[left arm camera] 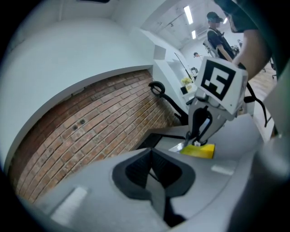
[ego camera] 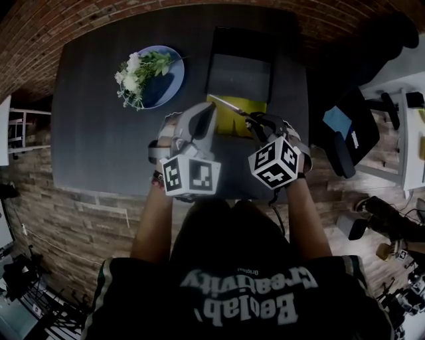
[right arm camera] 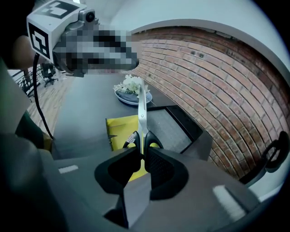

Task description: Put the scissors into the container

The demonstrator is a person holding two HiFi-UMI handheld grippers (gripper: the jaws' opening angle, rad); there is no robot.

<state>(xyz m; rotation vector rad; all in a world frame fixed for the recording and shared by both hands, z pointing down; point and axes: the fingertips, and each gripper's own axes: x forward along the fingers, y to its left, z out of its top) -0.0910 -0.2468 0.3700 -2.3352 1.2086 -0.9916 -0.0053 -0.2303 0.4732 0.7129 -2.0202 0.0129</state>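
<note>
Head view rendered dim, low-contrast. Gripper views vignetted at corners; brick wall (right arm camera: pixel 217 81) bowed by fisheye. Ceiling strip lights (left arm camera: pixel 188 14) blown out; glare seen on scissors (right arm camera: pixel 142 108).

A dark table (ego camera: pixel 99 133) stands against a brick wall (ego camera: pixel 33 26). Toward its far left corner sits a blue plate (ego camera: pixel 171 83). White flowers (ego camera: pixel 136 74) lie across it, the blooms hanging over its left rim and the green leaves pointing right. A yellow sheet (ego camera: pixel 229 121) lies flat near the table's middle, well apart from the plate. The floor (ego camera: pixel 73 222) is wood plank. Off the table's right end is a black office chair (ego camera: pixel 352 133). Far back, a person (left arm camera: pixel 219 34) stands under ceiling lights (left arm camera: pixel 188 13).
</note>
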